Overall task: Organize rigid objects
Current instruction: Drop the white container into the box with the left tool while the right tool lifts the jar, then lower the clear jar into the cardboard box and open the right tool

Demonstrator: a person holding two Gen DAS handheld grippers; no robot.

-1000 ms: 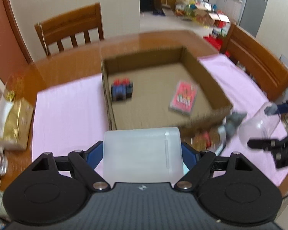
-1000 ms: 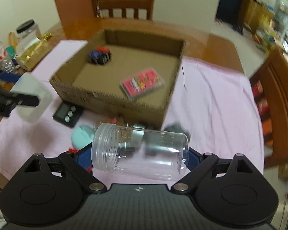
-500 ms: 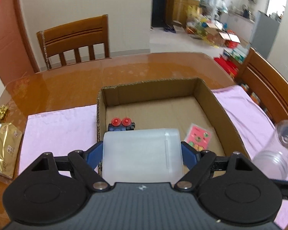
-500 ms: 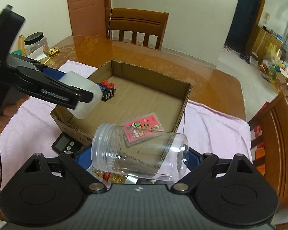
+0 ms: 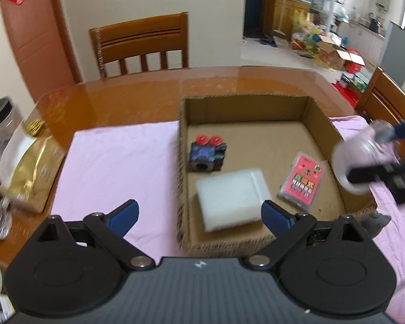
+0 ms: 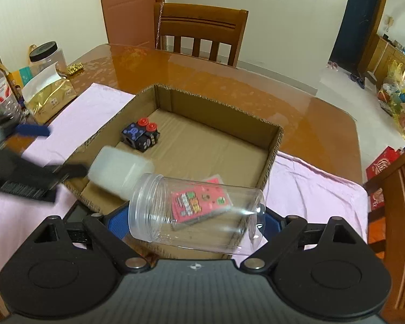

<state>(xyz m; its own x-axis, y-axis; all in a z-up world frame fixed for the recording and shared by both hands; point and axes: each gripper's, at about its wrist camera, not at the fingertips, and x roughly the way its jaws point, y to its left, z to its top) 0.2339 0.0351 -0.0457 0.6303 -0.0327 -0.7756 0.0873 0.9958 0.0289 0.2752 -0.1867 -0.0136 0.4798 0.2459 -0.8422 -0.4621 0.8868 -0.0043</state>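
Observation:
A cardboard box (image 5: 245, 101) (image 6: 218, 105) sits on the table. In it lie a black toy block with red knobs (image 5: 208, 152) (image 6: 141, 134), a pink card pack (image 5: 303, 181) (image 6: 199, 202) and a white plastic container (image 5: 232, 198) (image 6: 120, 169), blurred, at the box's near left. My left gripper (image 5: 199, 212) is open and empty just above and behind the container; it also shows in the right wrist view (image 6: 27, 159). My right gripper (image 6: 195, 216) is shut on a clear plastic jar (image 6: 195, 212) (image 5: 364, 159), held sideways over the box's near right edge.
A pink cloth (image 5: 116, 162) covers the wooden table (image 5: 148, 94). A gold bag (image 5: 29, 172), a black-lidded jar (image 6: 47, 56) and bottles (image 6: 1, 91) stand at the left. Wooden chairs (image 5: 140, 44) stand at the far side and the right. A grey thing (image 5: 376, 220) lies by the box's near corner.
My left gripper has opened and let go of the white container, which now lies in the box. My right gripper has moved with the jar over the box's near edge.

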